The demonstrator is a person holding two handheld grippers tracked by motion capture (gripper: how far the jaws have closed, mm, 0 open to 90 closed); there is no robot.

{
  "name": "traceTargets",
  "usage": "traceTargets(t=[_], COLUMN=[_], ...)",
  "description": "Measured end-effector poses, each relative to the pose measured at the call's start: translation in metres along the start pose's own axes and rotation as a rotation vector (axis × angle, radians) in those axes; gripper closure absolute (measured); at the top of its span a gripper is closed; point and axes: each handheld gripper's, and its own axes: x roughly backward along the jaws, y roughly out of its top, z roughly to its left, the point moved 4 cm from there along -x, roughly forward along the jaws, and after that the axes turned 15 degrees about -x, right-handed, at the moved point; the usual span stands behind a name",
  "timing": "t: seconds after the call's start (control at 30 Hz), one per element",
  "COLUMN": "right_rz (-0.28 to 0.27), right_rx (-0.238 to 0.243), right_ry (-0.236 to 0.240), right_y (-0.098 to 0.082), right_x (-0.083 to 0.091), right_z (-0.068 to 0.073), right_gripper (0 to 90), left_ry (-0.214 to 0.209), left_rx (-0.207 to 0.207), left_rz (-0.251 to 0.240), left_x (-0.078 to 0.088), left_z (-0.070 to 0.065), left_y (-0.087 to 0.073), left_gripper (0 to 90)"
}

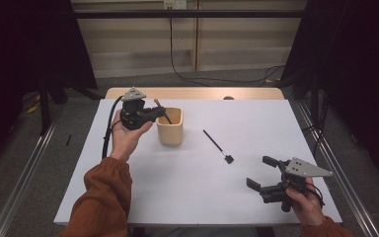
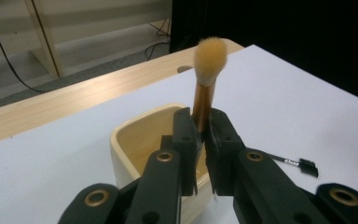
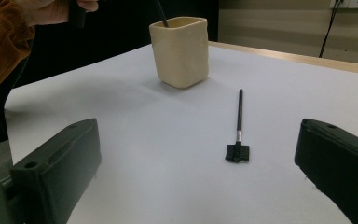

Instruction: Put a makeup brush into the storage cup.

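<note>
Orange sleeves come in at the near edge of the high view, 1 on each forearm. Up from the left sleeve, the left gripper is held over the near-left rim of the cream cup, its 2 black jaws pinched tight on the copper-coloured handle of a makeup brush. That brush stands nearly upright between the pads, its pale, fluffy bristle head pointing up and its lower end reaching down into the cup's opening. In the right gripper view a dark handle end shows inside the cup's rim.

Right of the cup, on the bare white tabletop, lies a thin black brush with a small flat head; its handle points far-left toward the cup and its head lies nearer the person, apart from the cup.

At the near right, the right gripper rests low by the table's near-right corner, its 2 jaws spread wide with nothing between them, aimed left toward the thin black brush and well apart from it.
</note>
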Motion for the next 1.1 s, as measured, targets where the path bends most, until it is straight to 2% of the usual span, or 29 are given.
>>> traceTargets(t=[0.2,0.43,0.87,1.0,1.1], right_rz=[0.001,0.002,0.003,0.004,0.004], right_rx=[0.000,-0.001,-0.004,-0.005,-0.006], right_ry=[-0.001,0.001,0.002,0.006,0.005], right_y=[0.000,0.000,0.000,0.000,0.000], right_x=[0.000,0.000,0.000,0.000,0.000], right_z=[0.000,0.000,0.000,0.000,0.000], right_gripper=[0.0,0.0,0.2,0.2,0.3], left_ry=[-0.003,-0.007,-0.016,-0.014,-0.005], left_rx=[0.011,-0.012,-0.003,-0.001,-0.008], left_rz=[-0.003,0.005,0.009,0.000,0.000], left_x=[-0.003,-0.007,-0.012,-0.012,-0.011], left_z=[0.000,-0.004,-0.004,-0.004,-0.003], left_y=[-0.005,-0.005,-0.009,-0.008,-0.009], left_gripper=[83.5,83.5,82.7,74.8,65.1])
